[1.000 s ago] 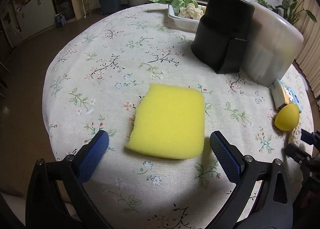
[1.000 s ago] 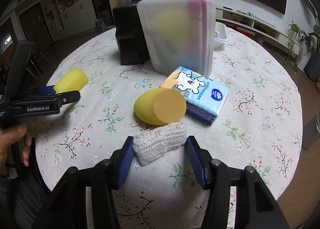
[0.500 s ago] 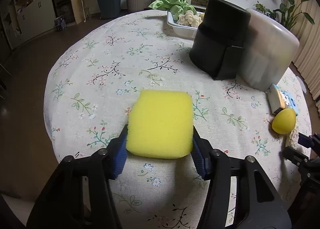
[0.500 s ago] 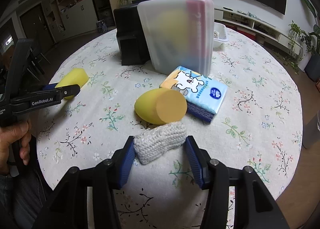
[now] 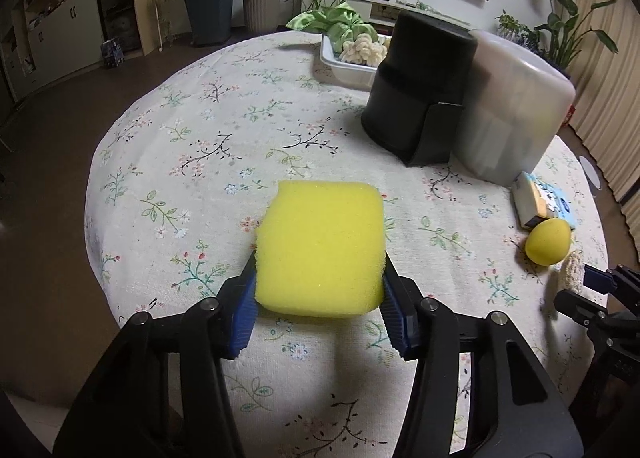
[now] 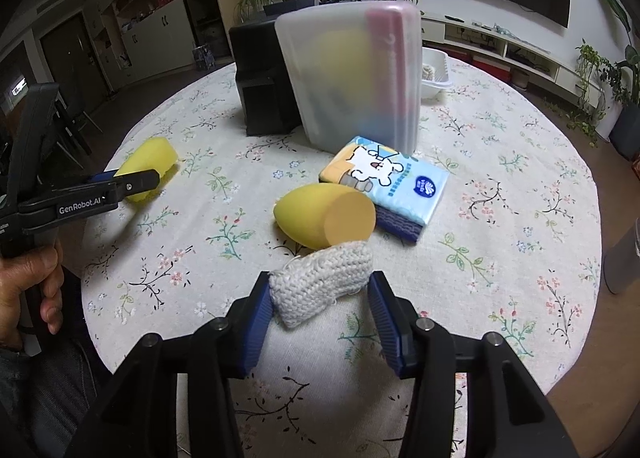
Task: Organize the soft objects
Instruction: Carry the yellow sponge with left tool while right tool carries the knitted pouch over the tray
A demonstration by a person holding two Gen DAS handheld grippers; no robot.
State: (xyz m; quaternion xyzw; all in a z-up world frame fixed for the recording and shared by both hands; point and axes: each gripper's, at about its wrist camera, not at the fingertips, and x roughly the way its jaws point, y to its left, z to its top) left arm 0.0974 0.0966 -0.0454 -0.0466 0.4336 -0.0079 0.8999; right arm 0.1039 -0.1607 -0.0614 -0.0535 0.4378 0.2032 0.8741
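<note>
The left gripper is clamped on the yellow sponge: both blue ribbed pads press the sponge's near side edges, and the rest of the block extends toward 12 o'clock over the floral tablecloth. One second ago these jaws stood wide with the sponge lying free between them; they have since shut on it.

The right gripper straddles the white knitted pad. The left pad touches the knit; the right pad stands just beside its other end, and the jaws are closing. A second ago the gap was slightly wider.

From the knitted pad, a yellow egg-shaped foam piece with a flat cut face lies touching it at 12 o'clock. A soft tissue pack printed with a cartoon bear lies at 1 o'clock, against a frosted translucent plastic box standing on edge. A black container stands beside the box at 11 o'clock.

The sponge is porous, rectangular, round-cornered. The knit is coarse, ribbed, oblong.
</note>
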